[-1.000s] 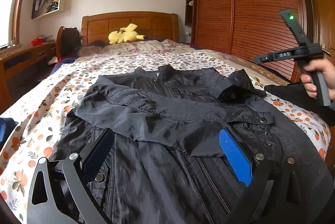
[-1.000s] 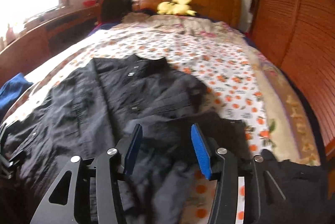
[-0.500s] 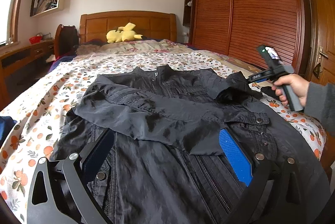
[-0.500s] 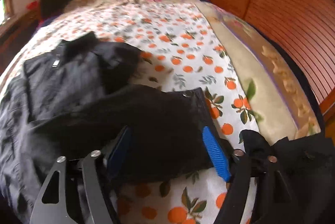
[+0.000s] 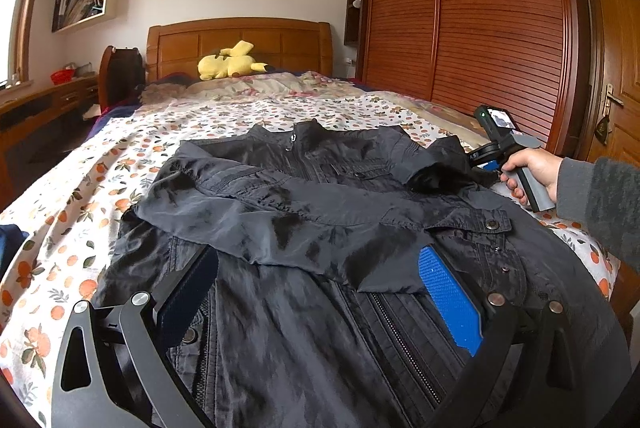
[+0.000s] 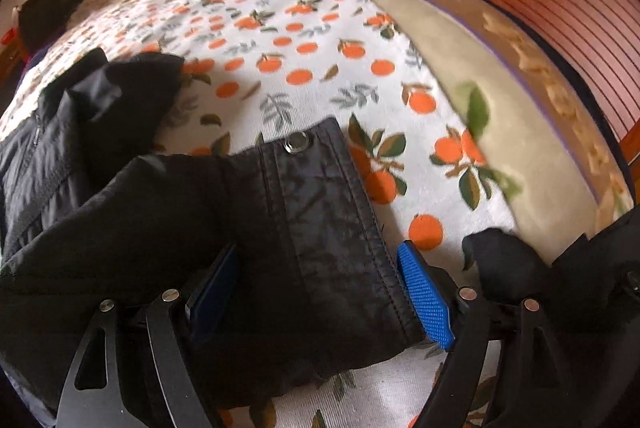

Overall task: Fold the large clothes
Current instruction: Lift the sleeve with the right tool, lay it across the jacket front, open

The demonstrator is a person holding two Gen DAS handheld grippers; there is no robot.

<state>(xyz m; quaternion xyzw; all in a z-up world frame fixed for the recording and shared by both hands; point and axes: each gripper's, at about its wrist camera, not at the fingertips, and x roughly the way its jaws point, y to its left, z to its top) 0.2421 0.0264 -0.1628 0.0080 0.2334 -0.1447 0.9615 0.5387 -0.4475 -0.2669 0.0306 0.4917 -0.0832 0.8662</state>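
A black jacket (image 5: 320, 196) lies face up on the orange-print bedspread (image 5: 80, 188), one sleeve folded across its chest. My left gripper (image 5: 316, 260) hovers open over the jacket's lower front, nothing pressed between its pads. At the jacket's far right a hand (image 5: 528, 168) holds the right gripper, its fingers hidden behind a fabric fold. In the right wrist view the right gripper (image 6: 318, 250) points steeply down, jaws opening. The other sleeve's cuff (image 6: 320, 196), with a metal snap (image 6: 296, 141), lies flat between the fingers; the pads do not press it.
A yellow plush toy (image 5: 230, 62) sits by the wooden headboard (image 5: 240, 36). Slatted wardrobe doors (image 5: 480, 28) run along the bed's right side. Another dark garment (image 6: 520, 260) lies at the bed's right edge, and a blue cloth (image 5: 10, 240) at the left.
The right gripper dropped from high above the bed's right side to the sleeve cuff, tilted downward, and its jaws widened. The left gripper and jacket stayed still.
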